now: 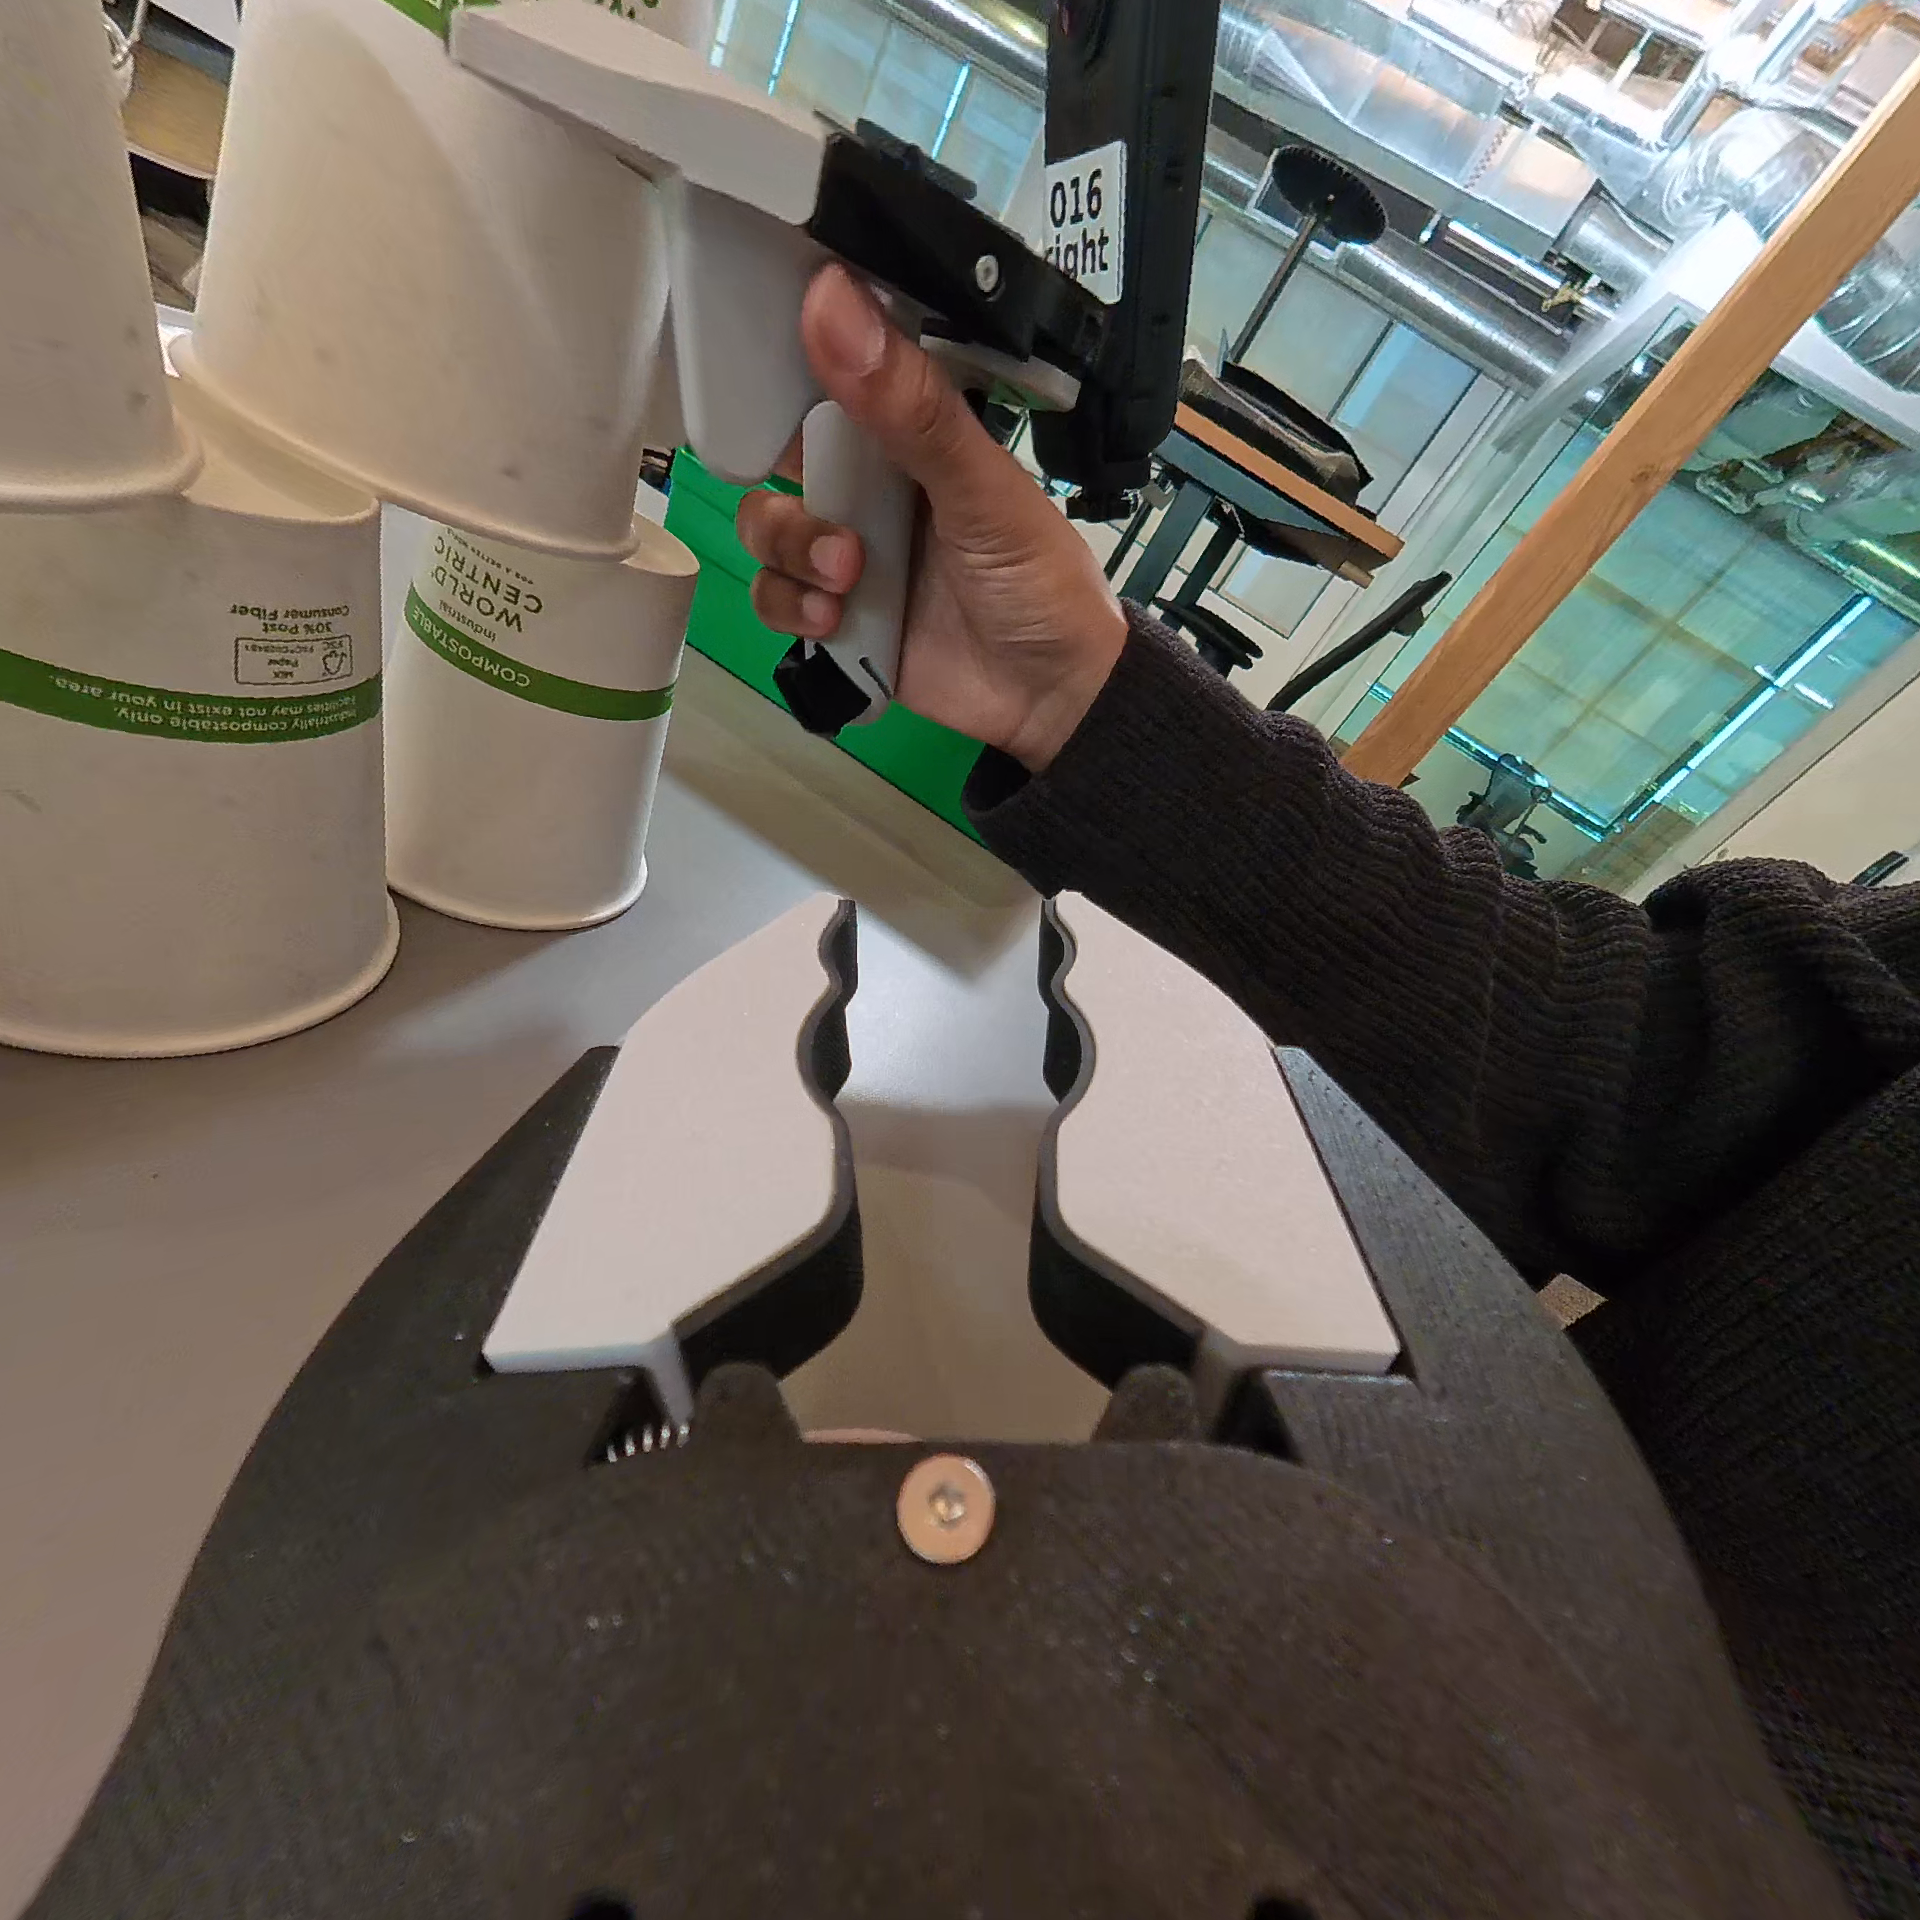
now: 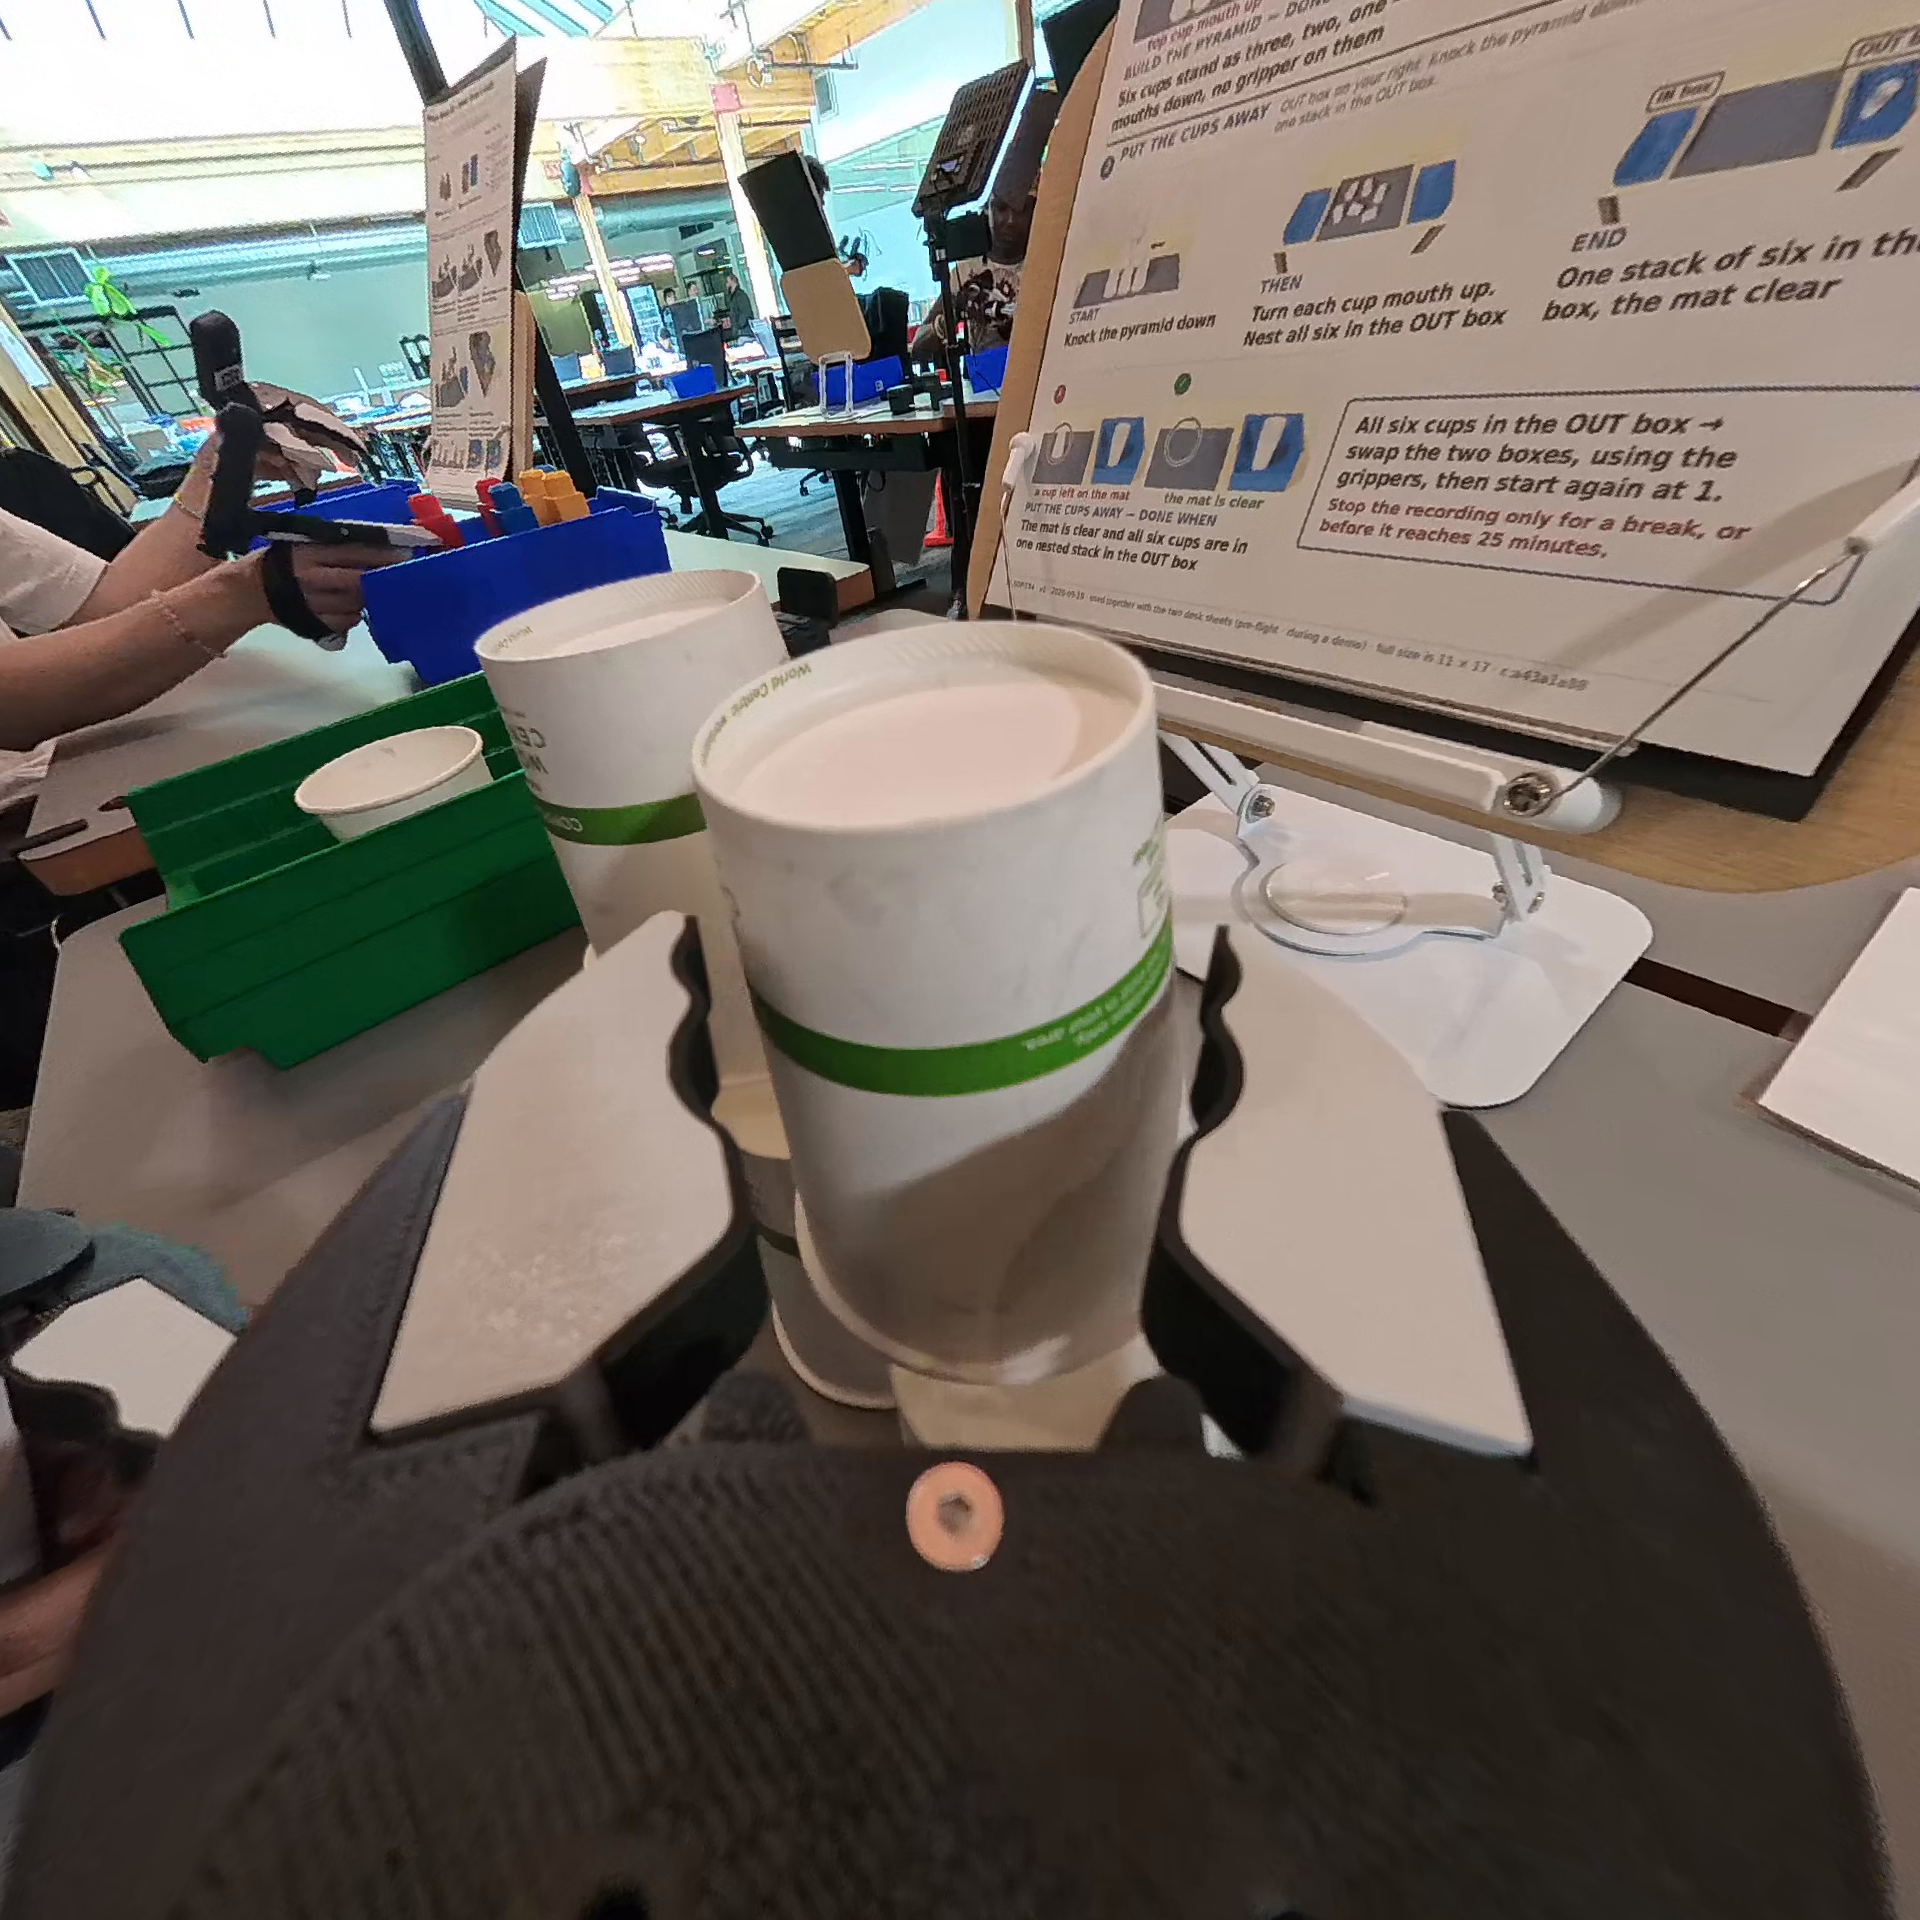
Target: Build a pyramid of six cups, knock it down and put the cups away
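My right gripper (image 2: 956, 966) is shut on a white paper cup (image 2: 935, 914) with a green band, held mouth down and tilted. In the left wrist view that cup (image 1: 416, 291) leans over two mouth-down cups, one on the left (image 1: 187, 810) and one on the right (image 1: 530, 748), on the grey table (image 1: 260, 1195). The right gripper's near finger (image 1: 644, 114) lies flat against the cup, and a hand (image 1: 966, 540) grips the handle. Another mouth-down cup (image 1: 62, 260) stands on the lower row at the left. My left gripper (image 1: 951, 935) is open and empty, low over the table to the right of the cups.
A green bin (image 2: 343, 935) at the left holds one cup (image 2: 395, 779), with a blue bin (image 2: 520, 592) behind it. An instruction board (image 2: 1455, 364) on a white stand (image 2: 1455, 956) rises at the right. Another person's hand with a gripper (image 2: 270, 520) works at the far left.
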{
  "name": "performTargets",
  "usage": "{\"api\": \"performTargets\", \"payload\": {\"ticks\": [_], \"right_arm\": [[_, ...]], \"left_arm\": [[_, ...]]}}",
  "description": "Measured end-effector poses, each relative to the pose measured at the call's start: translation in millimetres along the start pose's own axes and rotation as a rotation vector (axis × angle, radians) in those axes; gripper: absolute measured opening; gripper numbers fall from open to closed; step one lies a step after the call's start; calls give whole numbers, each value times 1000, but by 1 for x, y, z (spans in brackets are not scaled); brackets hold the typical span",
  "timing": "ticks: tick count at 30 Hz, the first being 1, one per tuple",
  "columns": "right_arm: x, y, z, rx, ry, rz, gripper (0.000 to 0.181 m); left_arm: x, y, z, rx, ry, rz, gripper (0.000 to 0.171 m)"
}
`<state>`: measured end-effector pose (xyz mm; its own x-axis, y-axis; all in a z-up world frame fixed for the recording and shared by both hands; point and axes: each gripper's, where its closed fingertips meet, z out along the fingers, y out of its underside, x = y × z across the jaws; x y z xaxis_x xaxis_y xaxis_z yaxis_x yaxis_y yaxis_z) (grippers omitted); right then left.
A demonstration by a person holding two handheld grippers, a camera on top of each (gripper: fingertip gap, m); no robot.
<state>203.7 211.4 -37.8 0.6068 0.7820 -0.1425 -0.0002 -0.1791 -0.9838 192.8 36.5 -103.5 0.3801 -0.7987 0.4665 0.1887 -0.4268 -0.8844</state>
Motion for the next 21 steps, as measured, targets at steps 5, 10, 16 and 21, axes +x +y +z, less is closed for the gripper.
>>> {"api": "performTargets", "payload": {"ticks": [5,10,16,21], "right_arm": [[-2,-5,-13,-70,7,-38,114],[-4,-29,-50,-12,75,-96,112],[-41,10,-95,63,79,14,92],[-109,92,-95,-123,-110,64,95]], "left_arm": [[0,-1,0,4,-1,0,34],[-2,-4,-2,12,-10,3,34],[-31,-51,-28,99,-174,21,45],[-85,-157,-127,206,-474,35,46]]}}
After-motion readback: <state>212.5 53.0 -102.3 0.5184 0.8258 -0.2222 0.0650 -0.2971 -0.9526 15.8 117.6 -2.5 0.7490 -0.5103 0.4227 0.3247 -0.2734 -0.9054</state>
